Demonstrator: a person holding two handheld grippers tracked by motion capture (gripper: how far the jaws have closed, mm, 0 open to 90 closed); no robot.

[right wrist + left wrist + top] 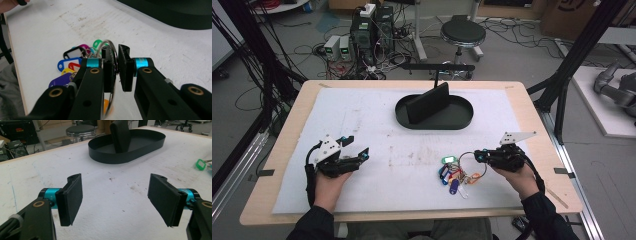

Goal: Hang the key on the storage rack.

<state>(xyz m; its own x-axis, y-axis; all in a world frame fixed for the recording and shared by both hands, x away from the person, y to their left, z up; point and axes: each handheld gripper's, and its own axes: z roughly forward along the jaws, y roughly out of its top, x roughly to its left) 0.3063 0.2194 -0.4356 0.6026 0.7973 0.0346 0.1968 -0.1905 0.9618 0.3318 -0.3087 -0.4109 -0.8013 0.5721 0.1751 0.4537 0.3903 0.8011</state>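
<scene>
A bunch of coloured key tags on a wire ring lies on the white mat at the front right. My right gripper is at the ring's right side. In the right gripper view its jaws stand a narrow slit apart; the wire runs between them along the left pad, and the tags lie beyond. My left gripper rests at the front left, open and empty, its pads wide apart. A black oval tray holding an upright black slab stands at the mat's far middle.
In the left gripper view a green tag lies at the right edge, with the tray and slab ahead. Bare mat separates the two grippers. Beyond the table's far edge are a stool and cabled equipment.
</scene>
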